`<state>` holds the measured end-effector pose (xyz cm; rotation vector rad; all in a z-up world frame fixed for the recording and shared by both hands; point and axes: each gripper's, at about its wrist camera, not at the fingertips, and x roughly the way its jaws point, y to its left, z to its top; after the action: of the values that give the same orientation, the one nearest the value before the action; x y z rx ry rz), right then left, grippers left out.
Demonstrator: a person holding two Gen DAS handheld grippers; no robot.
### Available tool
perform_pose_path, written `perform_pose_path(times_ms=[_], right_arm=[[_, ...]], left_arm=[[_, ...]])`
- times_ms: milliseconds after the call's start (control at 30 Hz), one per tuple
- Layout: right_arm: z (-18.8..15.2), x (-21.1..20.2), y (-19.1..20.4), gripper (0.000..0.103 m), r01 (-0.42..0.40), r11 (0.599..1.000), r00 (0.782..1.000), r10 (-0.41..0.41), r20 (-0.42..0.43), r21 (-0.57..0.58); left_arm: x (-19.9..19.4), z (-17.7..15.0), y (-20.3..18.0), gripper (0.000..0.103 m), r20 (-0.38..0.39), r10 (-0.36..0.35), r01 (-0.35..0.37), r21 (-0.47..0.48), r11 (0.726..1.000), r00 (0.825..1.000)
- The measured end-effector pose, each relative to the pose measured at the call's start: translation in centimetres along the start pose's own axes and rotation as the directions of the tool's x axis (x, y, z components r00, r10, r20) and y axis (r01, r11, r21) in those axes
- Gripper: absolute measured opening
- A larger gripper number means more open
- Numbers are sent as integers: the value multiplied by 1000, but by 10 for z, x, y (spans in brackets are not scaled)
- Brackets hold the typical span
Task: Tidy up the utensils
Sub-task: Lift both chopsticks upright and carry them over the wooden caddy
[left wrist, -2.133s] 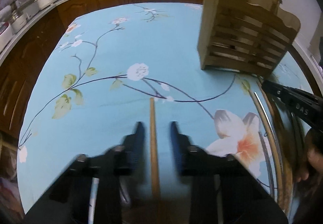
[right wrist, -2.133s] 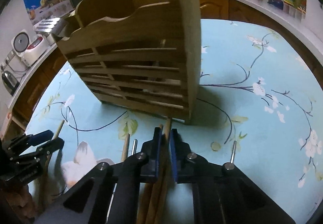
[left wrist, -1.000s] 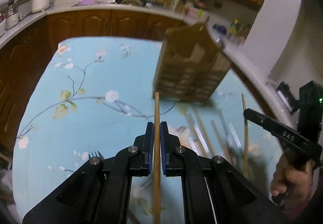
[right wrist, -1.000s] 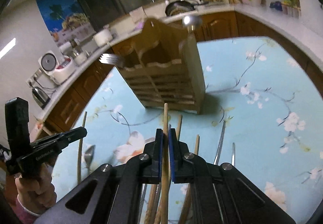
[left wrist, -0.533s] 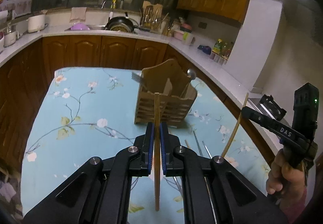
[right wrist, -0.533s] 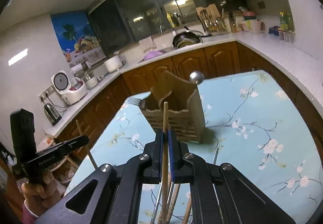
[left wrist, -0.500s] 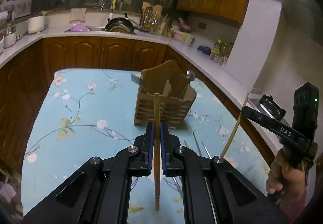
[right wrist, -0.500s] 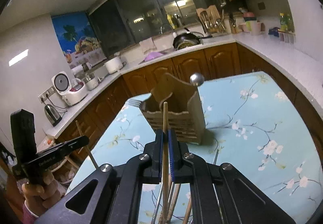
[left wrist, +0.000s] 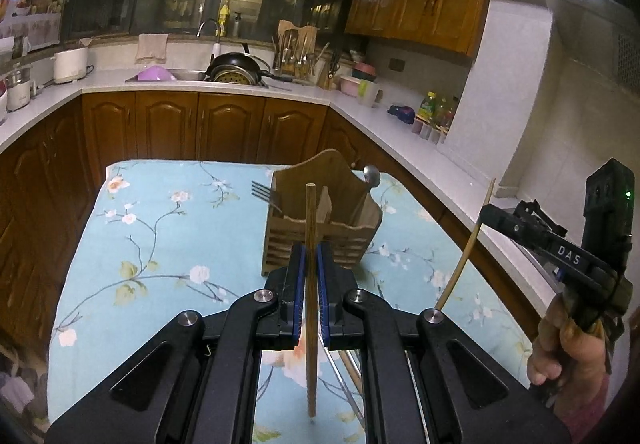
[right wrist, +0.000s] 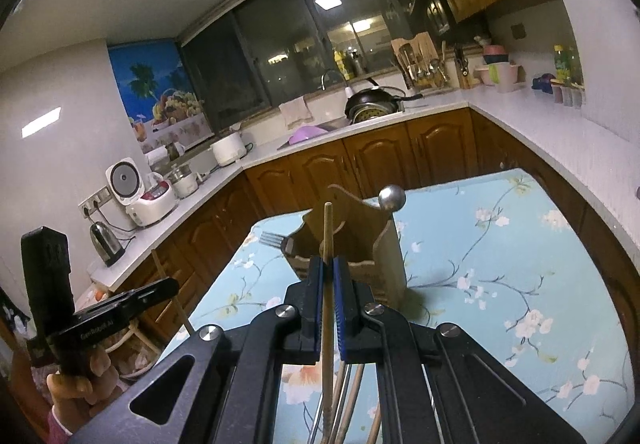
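Your left tool (left wrist: pixel 311 254) is clamped on a brown chopstick (left wrist: pixel 310 228); your right tool (right wrist: pixel 328 268) grips a pale chopstick (right wrist: pixel 327 240), both above the worktop (left wrist: pixel 160 244) before the holder (left wrist: pixel 320 211).

place: home kitchen | cues: sink (left wrist: pixel 188 75), wooden cabinets (left wrist: pixel 224 125), rice cooker (right wrist: pixel 138 195)

Two seconds back the left tool (left wrist: pixel 311 256) stood open low over the blue flowered bench (left wrist: pixel 160 244), straddling a brown wooden chopstick (left wrist: pixel 310 284) lying flat short of the slatted wooden utensil holder (left wrist: pixel 320 224). It has since clamped that stick and lifted it clear. The right tool (right wrist: pixel 328 272) has likewise risen with its paler wooden chopstick (right wrist: pixel 327 304), well back from the holder.
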<state>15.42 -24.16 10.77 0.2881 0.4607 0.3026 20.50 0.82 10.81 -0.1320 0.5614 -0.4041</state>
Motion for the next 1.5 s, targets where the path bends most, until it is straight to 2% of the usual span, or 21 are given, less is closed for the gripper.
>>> perform_pose_path(times_ms=[200, 333, 633, 800, 933, 1067, 1200, 1500], right_arm=[[18, 1, 0, 5, 12, 1000, 998, -12, 56, 1], [36, 4, 1, 5, 22, 1000, 994, -22, 104, 3], [82, 20, 2, 5, 78, 997, 967, -73, 242, -8], [99, 42, 1, 5, 99, 995, 951, -88, 295, -24], [99, 63, -1, 5, 103, 994, 945, -86, 314, -38], [84, 88, -6, 5, 108, 993, 953, -90, 289, -47], [66, 106, -18, 5, 120, 992, 963, -109, 246, -29], [42, 117, -46, 5, 116, 993, 976, -118, 181, 26]], left_arm=[[1, 25, -2, 5, 51, -4, 4, 2, 1000, 999], [1, 50, -4, 5, 116, -3, 3, 2, 1000, 993], [21, 106, -1, 5, 270, 52, -45, -31, 999, 962], [48, 129, 15, 5, 311, 100, -78, -80, 994, 945], [71, 132, 25, 5, 332, 147, -114, -118, 986, 932], [97, 119, 30, 5, 314, 158, -119, -138, 983, 936], [121, 101, 31, 5, 266, 159, -129, -127, 983, 951], [146, 66, 34, 6, 168, 134, -117, -102, 988, 977]])
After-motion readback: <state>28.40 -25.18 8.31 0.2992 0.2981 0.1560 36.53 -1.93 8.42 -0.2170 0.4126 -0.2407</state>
